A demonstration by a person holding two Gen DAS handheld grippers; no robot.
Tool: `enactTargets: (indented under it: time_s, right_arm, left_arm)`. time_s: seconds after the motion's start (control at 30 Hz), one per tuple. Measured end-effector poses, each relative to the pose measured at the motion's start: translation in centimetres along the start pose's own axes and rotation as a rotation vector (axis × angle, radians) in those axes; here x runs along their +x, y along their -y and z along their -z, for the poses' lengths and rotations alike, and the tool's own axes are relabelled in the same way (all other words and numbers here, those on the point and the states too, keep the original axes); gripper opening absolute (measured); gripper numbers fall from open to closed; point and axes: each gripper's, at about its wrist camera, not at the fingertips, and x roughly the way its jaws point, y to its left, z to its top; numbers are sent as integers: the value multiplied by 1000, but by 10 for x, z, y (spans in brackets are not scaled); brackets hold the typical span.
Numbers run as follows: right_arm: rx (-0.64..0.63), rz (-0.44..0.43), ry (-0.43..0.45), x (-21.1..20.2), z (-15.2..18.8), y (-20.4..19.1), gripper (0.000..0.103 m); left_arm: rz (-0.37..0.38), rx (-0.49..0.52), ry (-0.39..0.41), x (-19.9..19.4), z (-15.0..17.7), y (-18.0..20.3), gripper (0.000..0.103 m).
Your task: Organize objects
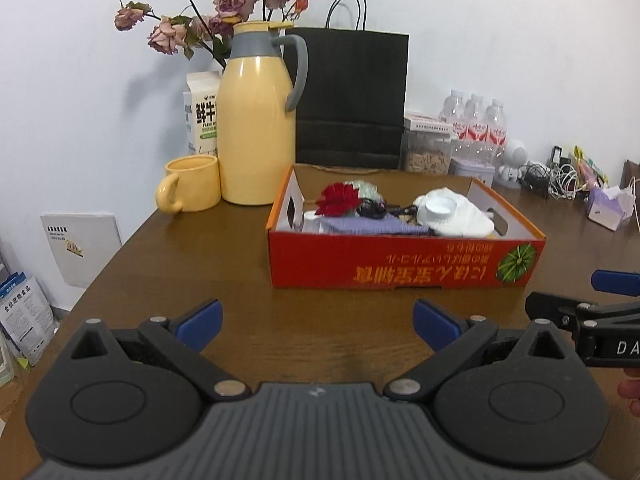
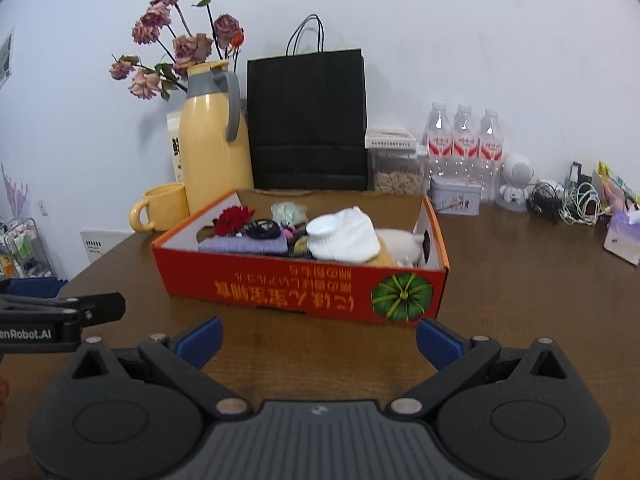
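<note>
Both tools, your left tool and right tool, stand wide and empty. Small soft items fill the red cardboard box mid-frame on the brown wooden desk; sorted already or awaiting sorting, undetermined.

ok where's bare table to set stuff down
Bare wood lies between the red box and both hand-held grippers, and left of the box in front of the yellow mug. Crowded: along the wall, from jug to cables.
</note>
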Motion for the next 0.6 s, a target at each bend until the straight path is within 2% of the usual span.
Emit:
enactTargets:
  time_s: [0.6]
  right_arm:
    - [1, 5, -9, 0, 2, 1, 103]
  left_arm:
    - [-8, -7, -15, 1, 5, -1, 103]
